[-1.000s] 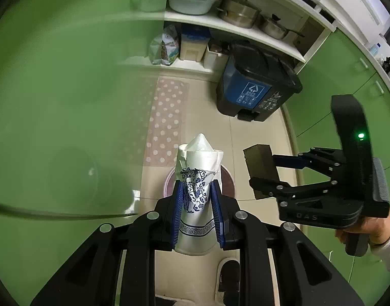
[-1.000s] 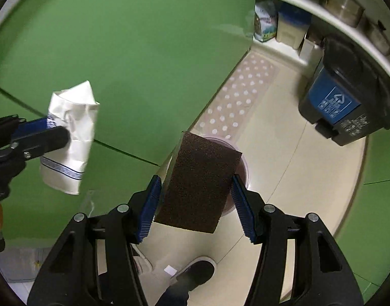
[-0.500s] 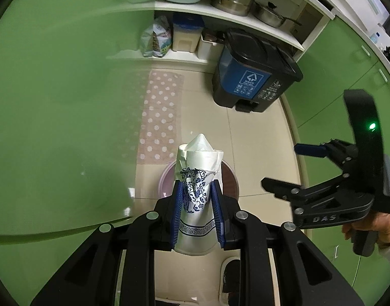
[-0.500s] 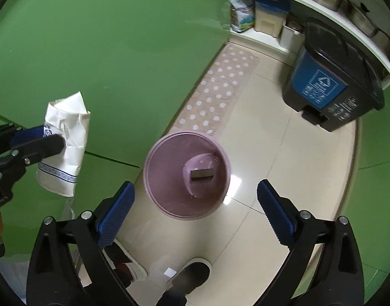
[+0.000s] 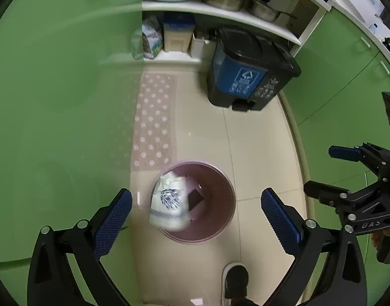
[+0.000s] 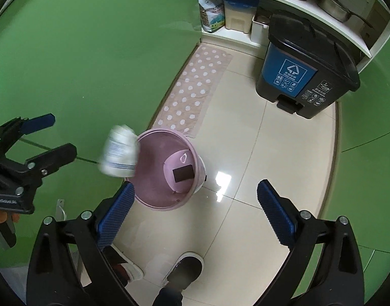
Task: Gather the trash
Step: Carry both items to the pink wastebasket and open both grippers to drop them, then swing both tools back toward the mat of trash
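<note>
- Falling free, a blurred white paper cup point(image 5: 170, 201) with a blue pattern hangs at the left rim of the pink wastebasket point(image 5: 220, 232), low in the centre of your left wrist view; nothing touches it.
- Inside the wastebasket, a dark brown sponge point(image 6: 183, 173) lies flat on the bottom.
- Your left gripper point(image 5: 196, 219) points down over the basket; its jaws are opening and stand wide, with the cup below and between them, unheld.
- Your right gripper point(image 6: 195, 214) is spread wide too and holds nothing; the basket sits just above its left finger in the frame.
- Around the basket, cream floor tiles point(image 6: 284, 158) and a dotted pink mat point(image 6: 195, 91) lie beside green cabinets.
- At upper right stands a black and blue pedal bin point(image 6: 304, 76).
- Your shoe point(image 6: 184, 267) shows at the bottom edge.
</note>
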Demonstrator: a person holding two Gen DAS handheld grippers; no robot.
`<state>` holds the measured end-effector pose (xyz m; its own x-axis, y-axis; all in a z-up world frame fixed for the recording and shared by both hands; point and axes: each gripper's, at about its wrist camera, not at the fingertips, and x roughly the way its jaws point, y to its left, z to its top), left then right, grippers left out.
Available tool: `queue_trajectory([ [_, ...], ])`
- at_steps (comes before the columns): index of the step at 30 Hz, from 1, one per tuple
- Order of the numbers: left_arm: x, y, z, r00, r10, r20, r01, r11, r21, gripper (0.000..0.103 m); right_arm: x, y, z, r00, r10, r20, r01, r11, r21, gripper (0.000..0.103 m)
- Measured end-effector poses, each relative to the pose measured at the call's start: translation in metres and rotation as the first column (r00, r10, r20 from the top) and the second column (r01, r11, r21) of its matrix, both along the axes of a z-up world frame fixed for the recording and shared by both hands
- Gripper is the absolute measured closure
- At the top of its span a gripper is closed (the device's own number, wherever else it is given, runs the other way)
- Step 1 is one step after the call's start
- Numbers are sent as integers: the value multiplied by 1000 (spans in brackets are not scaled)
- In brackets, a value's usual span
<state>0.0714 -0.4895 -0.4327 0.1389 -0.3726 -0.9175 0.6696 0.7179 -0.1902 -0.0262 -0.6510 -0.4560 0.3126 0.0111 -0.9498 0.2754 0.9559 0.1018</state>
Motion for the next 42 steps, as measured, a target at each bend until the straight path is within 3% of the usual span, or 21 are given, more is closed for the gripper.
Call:
queue_trajectory([
  [9,-6,-3,-4,1000,-3,-9,4,999,41,6,-8,-4,2,1000,-21,-2,21,1000,0,7],
  [15,-15,3,24,1000,-1,2,1,999,52,6,-17,-1,28,1000,-31,2,31,999,-6,7],
  [20,-29,14,75,1000,7,15,-7,999,38,6,-31,9,84,999,-37,12,37,999,-29,7],
  [31,-64,78,245,987,106,121,-101,994,-48,6,-65,63,254,992,51,116,-45,997,-58,4],
  [36,-75,130,313,960,198,198,-183,979,-92,6,-64,104,326,969,152,197,-140,988,-72,3],
  [42,-80,205,365,905,331,269,-307,943,-127,6,-42,176,389,909,298,291,-289,955,-72,3],
])
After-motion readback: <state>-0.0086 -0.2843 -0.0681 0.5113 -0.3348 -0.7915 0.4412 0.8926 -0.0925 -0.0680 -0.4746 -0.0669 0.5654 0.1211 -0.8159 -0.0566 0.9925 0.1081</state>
